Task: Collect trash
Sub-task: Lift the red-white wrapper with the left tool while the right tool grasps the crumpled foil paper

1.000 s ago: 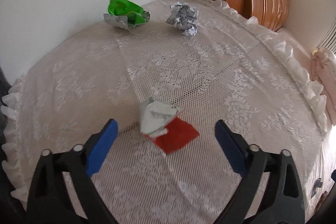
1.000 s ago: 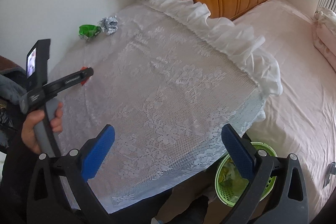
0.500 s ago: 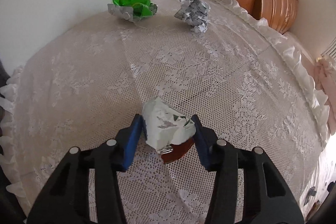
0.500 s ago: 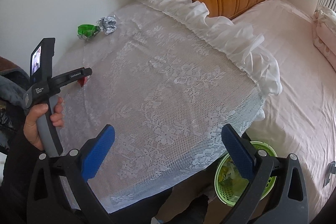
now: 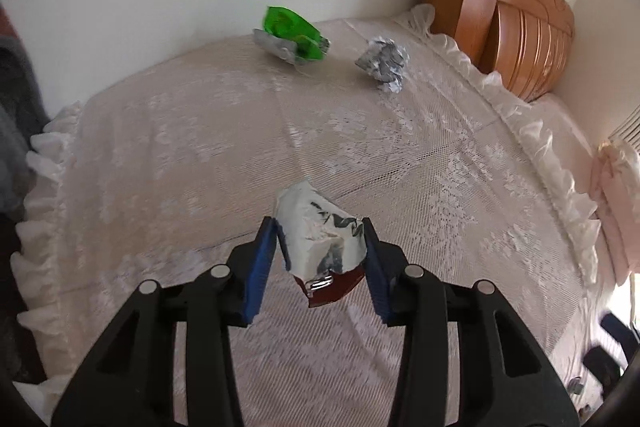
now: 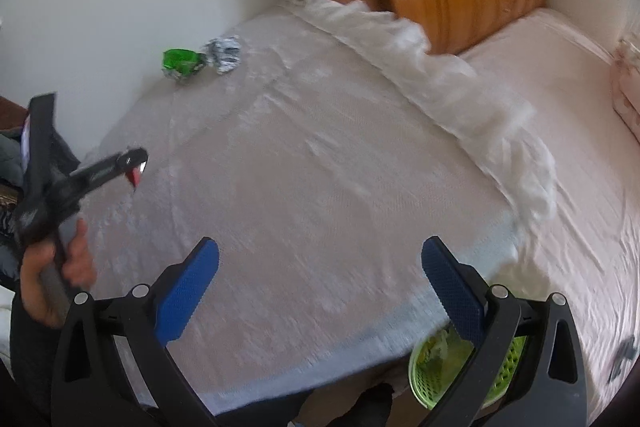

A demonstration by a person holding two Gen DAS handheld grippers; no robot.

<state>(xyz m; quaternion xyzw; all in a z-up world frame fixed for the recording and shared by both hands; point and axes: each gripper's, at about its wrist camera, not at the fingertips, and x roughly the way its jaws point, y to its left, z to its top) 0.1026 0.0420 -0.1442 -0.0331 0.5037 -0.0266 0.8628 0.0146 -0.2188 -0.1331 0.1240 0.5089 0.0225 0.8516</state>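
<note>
Wrapper [image 5: 320, 239], white with a red flap below, sat clenched between the blue pads [image 5: 262, 263] of the left gripper [image 5: 320, 259], apparently lifted just clear of the lace cloth [image 5: 400, 167]. Grip took only the crumpled upper part; the red flap hung free, so the thin foil could slide out on a quick swing, or snag the lace mesh if carried low. Right gripper [image 6: 316, 291] hung over the table edge, jaws released wide, holding nothing. Green basket [image 6: 508, 359] stood low beside the table, partly hidden behind the right finger; a drop from height might miss its rim. Green wrapper [image 5: 294, 37] and foil ball [image 5: 382, 63] lay at the far edge near the wall, not yet collected.
</note>
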